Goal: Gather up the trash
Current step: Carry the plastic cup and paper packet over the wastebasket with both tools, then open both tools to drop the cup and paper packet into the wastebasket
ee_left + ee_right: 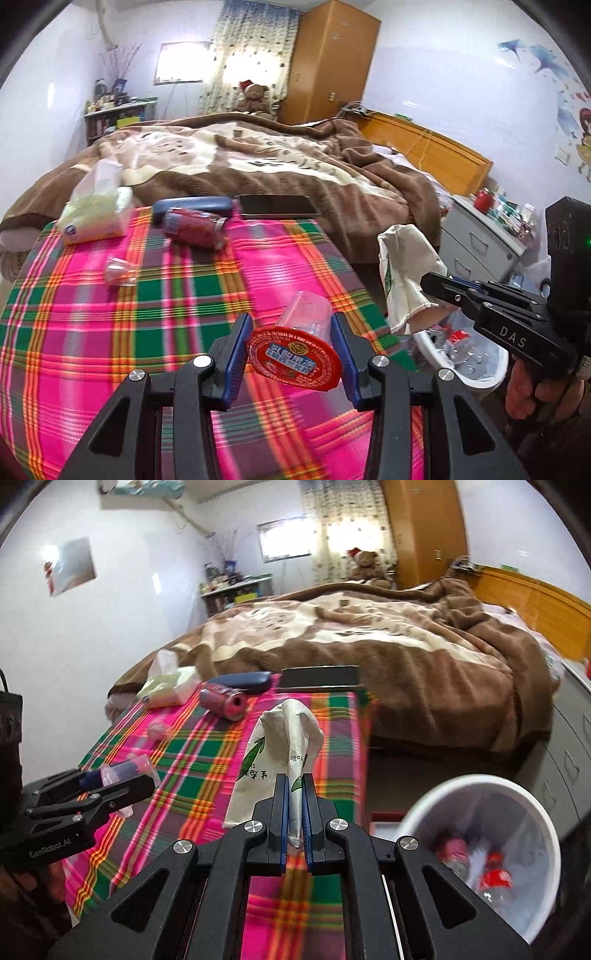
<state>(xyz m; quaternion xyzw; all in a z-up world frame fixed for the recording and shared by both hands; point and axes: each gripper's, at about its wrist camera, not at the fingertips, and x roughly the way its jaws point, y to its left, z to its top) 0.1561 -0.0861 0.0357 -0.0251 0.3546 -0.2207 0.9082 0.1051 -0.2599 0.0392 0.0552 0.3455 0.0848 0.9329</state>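
Both hands are loaded, so the step in hand looks like the carry to the bin. The left hand-held gripper (291,350) is closed on a clear cup (308,317) with a red foil lid, its pads pressing the cup's sides; the right hand-held gripper (294,808) is pinched tight on a crumpled paper bag (280,746) that stands up ahead of its tips. The white bin (484,786) sits low to the right of the right hand-held gripper, beside the plaid-covered counter (110,369), already holding some bottles and wrappers. The next move, I judge, calls for swinging each load over the bin's rim and opening only once it is above the mouth (the bag is floppy and may snag on the rim). Ahead of both, on the counter, a red can (194,230) on its side and a small wrapper (118,271) still wait.
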